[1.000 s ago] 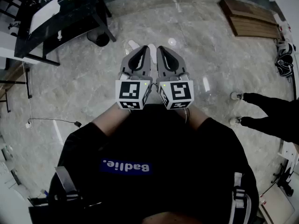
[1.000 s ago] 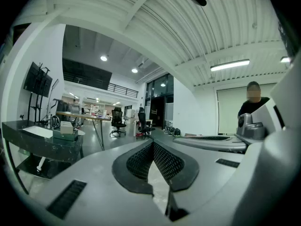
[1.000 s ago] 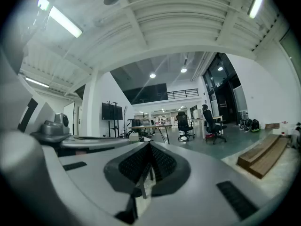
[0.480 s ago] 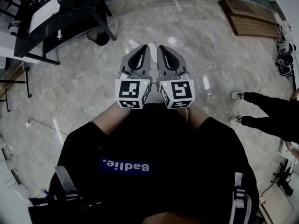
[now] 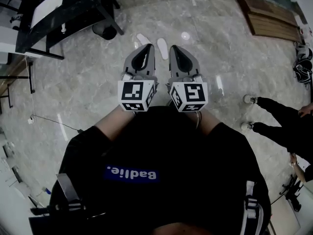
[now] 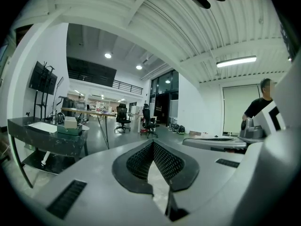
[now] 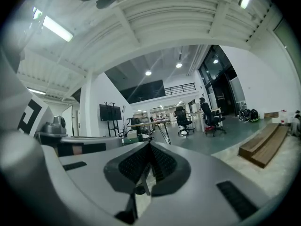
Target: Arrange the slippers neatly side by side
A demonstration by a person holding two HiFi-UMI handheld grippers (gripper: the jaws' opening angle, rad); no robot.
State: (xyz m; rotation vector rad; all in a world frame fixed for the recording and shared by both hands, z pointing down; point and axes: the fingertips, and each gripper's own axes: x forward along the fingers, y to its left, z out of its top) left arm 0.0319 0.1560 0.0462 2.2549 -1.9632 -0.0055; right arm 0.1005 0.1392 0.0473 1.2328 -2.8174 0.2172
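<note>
Head view: white slippers (image 5: 162,48) lie on the marble floor (image 5: 88,97) just beyond the tips of the left gripper (image 5: 147,49) and right gripper (image 5: 173,49), near each other but angled apart, not parallel. Left gripper view: jaws pressed together, nothing between; office chairs (image 6: 123,118) far off. Right gripper view: jaws likewise met, empty; wooden planks (image 7: 263,145) at right.

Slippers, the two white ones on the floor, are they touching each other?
Apart. The head view shows a strip of bare floor between the left slipper and the right slipper.
</note>
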